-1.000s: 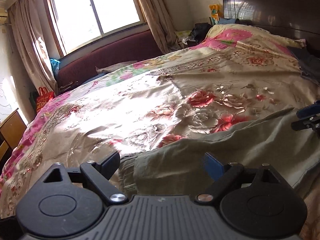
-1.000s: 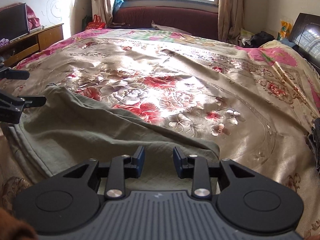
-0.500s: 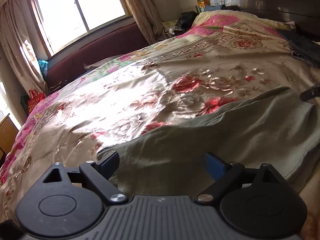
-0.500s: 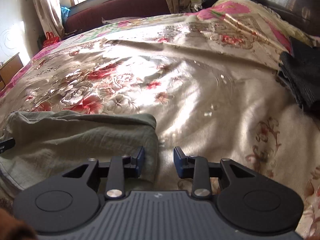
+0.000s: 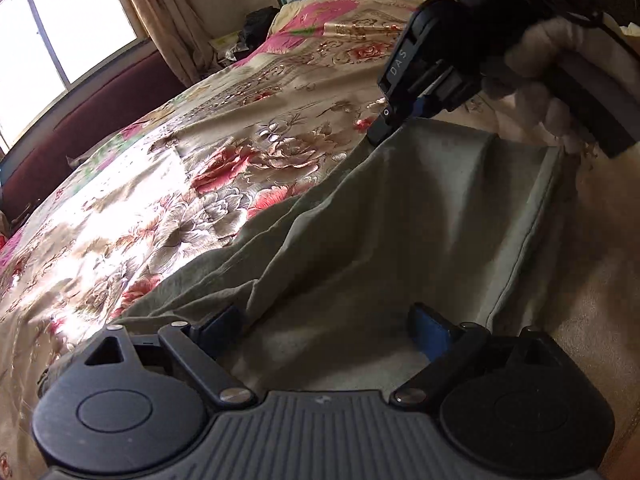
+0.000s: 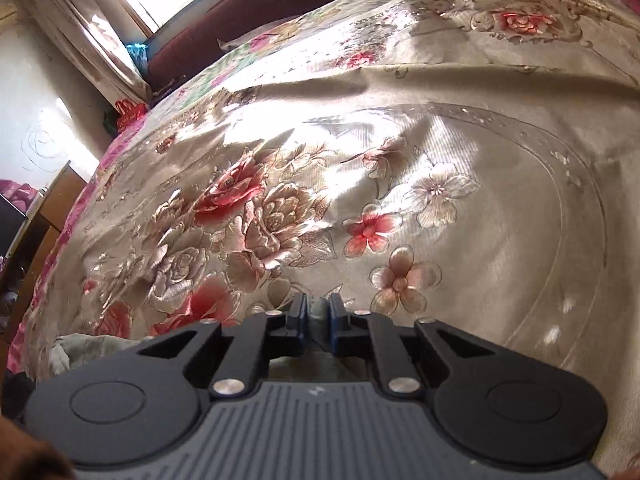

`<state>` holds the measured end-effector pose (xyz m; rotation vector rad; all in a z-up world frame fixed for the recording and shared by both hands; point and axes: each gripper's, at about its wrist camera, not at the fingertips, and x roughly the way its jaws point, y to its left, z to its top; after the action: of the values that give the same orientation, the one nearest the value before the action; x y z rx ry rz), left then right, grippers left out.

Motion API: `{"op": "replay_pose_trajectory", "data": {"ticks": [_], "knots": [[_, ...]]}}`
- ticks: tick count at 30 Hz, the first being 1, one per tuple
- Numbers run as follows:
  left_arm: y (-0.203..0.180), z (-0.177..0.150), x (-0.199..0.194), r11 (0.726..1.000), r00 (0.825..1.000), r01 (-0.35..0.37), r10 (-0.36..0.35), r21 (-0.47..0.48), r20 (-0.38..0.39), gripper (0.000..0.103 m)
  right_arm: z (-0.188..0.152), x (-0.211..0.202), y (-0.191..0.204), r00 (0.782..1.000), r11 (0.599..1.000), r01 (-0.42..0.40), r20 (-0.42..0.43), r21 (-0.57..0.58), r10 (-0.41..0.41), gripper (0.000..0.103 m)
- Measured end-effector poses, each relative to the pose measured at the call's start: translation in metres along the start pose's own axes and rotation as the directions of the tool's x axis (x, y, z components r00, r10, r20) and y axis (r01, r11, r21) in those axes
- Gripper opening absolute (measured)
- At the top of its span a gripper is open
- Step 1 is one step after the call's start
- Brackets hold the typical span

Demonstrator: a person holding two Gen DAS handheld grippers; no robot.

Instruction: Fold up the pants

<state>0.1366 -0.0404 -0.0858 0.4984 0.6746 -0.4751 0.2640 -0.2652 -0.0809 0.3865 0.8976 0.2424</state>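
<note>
The pants (image 5: 420, 216), a grey-green matte woven cloth with a stitched hem, lie on the near edge of the bed, spread from the near left to the far right of the left wrist view. Under them lies the bedspread (image 5: 168, 168), a glossy beige satin with raised red, pink and silver flowers; in the right wrist view it also shows a curved embossed ring pattern at the right. The left gripper (image 5: 328, 328) points down over the pants with its 2 blue-padded fingers set wide apart; cloth lies between them, but the pads do not press on it. The right gripper (image 6: 318, 322) has just been closing, and its 2 blue pads now stand almost together, with a thin ridge of the grey-green cloth pinched between them. In the left wrist view this same gripper appears at the far right corner of the pants, its black body held by a hand (image 5: 536, 76), and the cloth rises there in a taut fold toward the fingertips. Both gripper bodies are black plastic with round disc covers and a ribbed grey centre plate. A dark red padded bench (image 6: 256, 20) runs under the window (image 5: 68, 28) on the far side.
</note>
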Motion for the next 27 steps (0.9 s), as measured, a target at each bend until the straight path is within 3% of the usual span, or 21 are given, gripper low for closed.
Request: {"op": "replay_pose_trajectory", "data": {"ticks": [3,5,7,9,10,14,16,18,20,23,27], "knots": [[0.011,0.0,0.0,0.998,1.0,0.013,-0.015,-0.064,-0.027,0.103,0.013,0.009,0.008,0.999,0.998,0.042,-0.024,-0.054,-0.043,0.014],[0.016,-0.002,-0.002,0.997,0.999,0.009,-0.012,-0.083,-0.037,0.103,0.013,-0.016,0.006,1.0,1.0,0.01,0.03,-0.009,-0.01,0.018],[0.016,-0.006,-0.01,0.997,1.0,-0.016,0.014,-0.077,-0.019,0.103,0.001,-0.044,-0.001,0.998,1.0,0.002,0.067,-0.004,-0.002,0.021],[0.016,-0.012,-0.016,0.996,0.999,-0.045,0.046,-0.079,0.006,0.103,-0.02,-0.066,-0.008,0.999,0.999,0.0,0.05,-0.035,0.001,0.034],[0.016,-0.014,-0.018,0.994,0.998,-0.055,0.057,-0.09,0.015,0.103,-0.029,-0.07,-0.012,0.999,0.999,-0.008,0.04,-0.034,0.009,0.036],[0.012,-0.011,-0.022,0.99,0.997,-0.072,0.072,-0.122,-0.004,0.103,-0.068,-0.06,-0.033,0.993,0.993,-0.107,-0.043,0.056,0.11,0.04],[0.008,-0.008,-0.022,0.994,0.997,-0.075,0.074,-0.085,-0.013,0.103,-0.073,-0.053,-0.032,0.985,0.982,-0.163,-0.046,0.098,0.168,0.04],[0.004,-0.007,-0.02,0.994,0.995,-0.1,0.099,-0.05,-0.028,0.103,-0.076,-0.053,-0.027,0.961,0.959,-0.26,-0.067,0.113,0.269,0.035],[0.005,-0.005,-0.022,0.995,0.995,-0.092,0.09,-0.048,-0.036,0.103,-0.08,-0.061,-0.025,0.954,0.955,-0.29,-0.065,0.057,0.294,0.038],[0.0,-0.002,-0.028,0.997,0.997,-0.08,0.08,-0.023,-0.007,0.103,-0.079,-0.057,-0.024,0.971,0.972,-0.232,-0.066,-0.019,0.231,0.039],[-0.024,0.01,-0.049,0.999,0.995,0.028,-0.031,0.037,0.093,0.103,-0.054,-0.037,-0.028,0.966,0.967,-0.254,-0.05,0.038,0.255,0.041]]}}
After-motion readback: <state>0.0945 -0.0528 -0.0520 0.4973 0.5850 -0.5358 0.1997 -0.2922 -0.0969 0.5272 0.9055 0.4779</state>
